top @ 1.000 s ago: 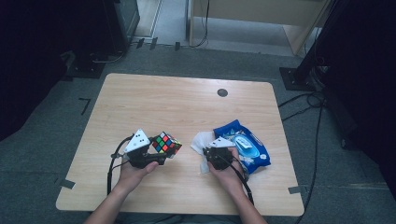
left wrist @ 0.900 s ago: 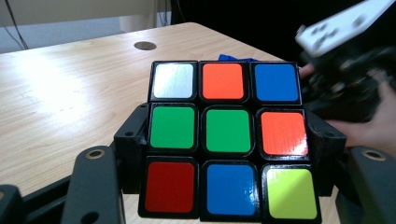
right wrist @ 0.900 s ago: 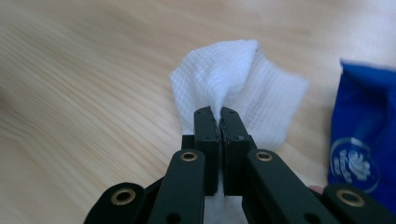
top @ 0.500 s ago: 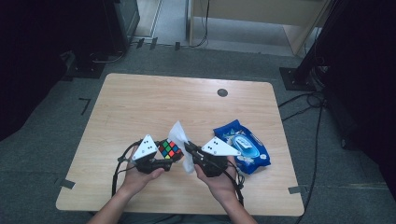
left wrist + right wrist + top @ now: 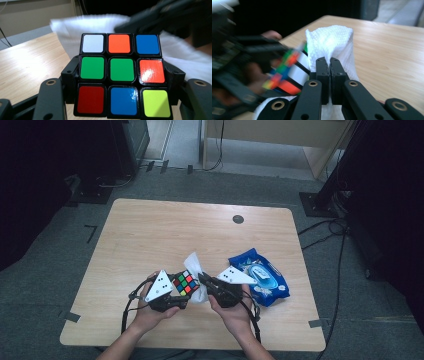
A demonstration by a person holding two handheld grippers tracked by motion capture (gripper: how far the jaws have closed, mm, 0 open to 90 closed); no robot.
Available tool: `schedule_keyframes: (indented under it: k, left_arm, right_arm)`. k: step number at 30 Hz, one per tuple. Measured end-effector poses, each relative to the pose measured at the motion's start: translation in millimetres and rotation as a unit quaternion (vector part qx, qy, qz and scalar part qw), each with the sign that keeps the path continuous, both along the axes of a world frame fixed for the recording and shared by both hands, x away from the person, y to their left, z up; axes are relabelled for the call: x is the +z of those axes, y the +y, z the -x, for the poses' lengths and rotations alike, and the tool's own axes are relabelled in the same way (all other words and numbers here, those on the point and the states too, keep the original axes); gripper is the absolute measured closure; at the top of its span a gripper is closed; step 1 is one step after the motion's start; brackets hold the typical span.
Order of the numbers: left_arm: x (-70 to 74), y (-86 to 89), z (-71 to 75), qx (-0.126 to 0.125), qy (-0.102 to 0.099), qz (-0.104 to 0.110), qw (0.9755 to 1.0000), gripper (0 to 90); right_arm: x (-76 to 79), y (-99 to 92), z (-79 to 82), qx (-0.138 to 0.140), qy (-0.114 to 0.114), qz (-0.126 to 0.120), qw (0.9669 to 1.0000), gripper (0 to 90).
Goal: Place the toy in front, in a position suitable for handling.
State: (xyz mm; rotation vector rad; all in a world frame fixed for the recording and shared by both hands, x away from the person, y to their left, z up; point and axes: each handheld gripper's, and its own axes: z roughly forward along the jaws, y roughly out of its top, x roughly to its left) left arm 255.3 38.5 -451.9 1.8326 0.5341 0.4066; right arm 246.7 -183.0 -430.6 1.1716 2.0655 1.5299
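While the left gripper [image 5: 176, 292] clamps a scrambled cube [image 5: 120, 75] by its sides above the table's [image 5: 150, 235] near edge, the right gripper [image 5: 329, 62] pinches a white textured wipe [image 5: 332, 42] against it; blue wipes pack [image 5: 260, 276] lies beyond.

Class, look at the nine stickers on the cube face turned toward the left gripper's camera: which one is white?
The top-left sticker of the cube. It is the only white one; beside it sits orange, below it green.
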Motion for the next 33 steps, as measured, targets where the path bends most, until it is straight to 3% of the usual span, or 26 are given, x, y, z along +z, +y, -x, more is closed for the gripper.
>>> schedule_keyframes:
  k: [5, 8, 11, 14, 17, 20, 24, 26, 29, 30, 33]
  left_arm:
    - [4.1, 5.0, -1.5, 0.001, 0.000, 0.018, 0.9998, 34.2]
    - [2.6, 6.3, -3.3, 0.006, 0.004, 0.015, 0.9999, 34.2]
    - [-1.0, 5.4, -5.6, 0.011, 0.009, 0.005, 0.9999, 34.1]
    - [-2.8, 2.1, -4.5, 0.010, 0.006, -0.005, 0.9999, 34.2]
    - [-2.9, -2.9, -0.9, 0.004, 0.001, -0.012, 0.9999, 34.2]
    - [-1.7, -6.2, 2.7, -0.001, -0.007, -0.014, 0.9999, 34.2]
    - [0.6, -3.3, 2.0, 0.000, -0.003, -0.005, 1.0000, 34.2]
    - [1.6, -1.1, 0.6, 0.003, 0.002, 0.004, 1.0000, 34.1]
    - [3.3, 2.0, -0.2, 0.007, 0.001, 0.011, 0.9999, 34.1]
    - [4.2, 3.1, -0.4, 0.006, 0.001, 0.014, 0.9999, 34.2]
    - [5.6, 5.3, -1.0, 0.009, -0.001, 0.016, 0.9998, 34.2]
  right_arm:
    - [-22.5, -5.6, -13.0, -0.014, 0.035, 0.034, 0.9987, 89.0]
    - [-26.0, -10.6, -15.5, -0.029, 0.042, 0.029, 0.9983, 89.0]
    - [-9.7, -13.7, -9.3, -0.028, 0.021, 0.006, 0.9994, 89.0]
    - [13.6, -10.8, 3.8, -0.009, -0.014, -0.021, 0.9996, 89.0]
    - [24.3, -5.3, 12.6, 0.012, -0.036, -0.039, 0.9985, 89.0]
    - [21.9, 1.6, 14.7, 0.024, -0.035, -0.035, 0.9985, 89.0]
    - [8.3, -0.2, 8.3, 0.013, -0.015, -0.034, 0.9992, 88.9]
    - [0.4, -2.0, 4.6, 0.004, -0.011, -0.018, 0.9998, 88.9]
    - [-14.6, -5.4, -3.7, -0.010, -0.007, 0.025, 0.9996, 88.7]
    - [-20.7, -6.9, -7.4, -0.012, -0.002, 0.042, 0.9990, 88.7]
    - [-40.0, -16.6, -18.7, -0.030, 0.028, 0.058, 0.9975, 88.7]
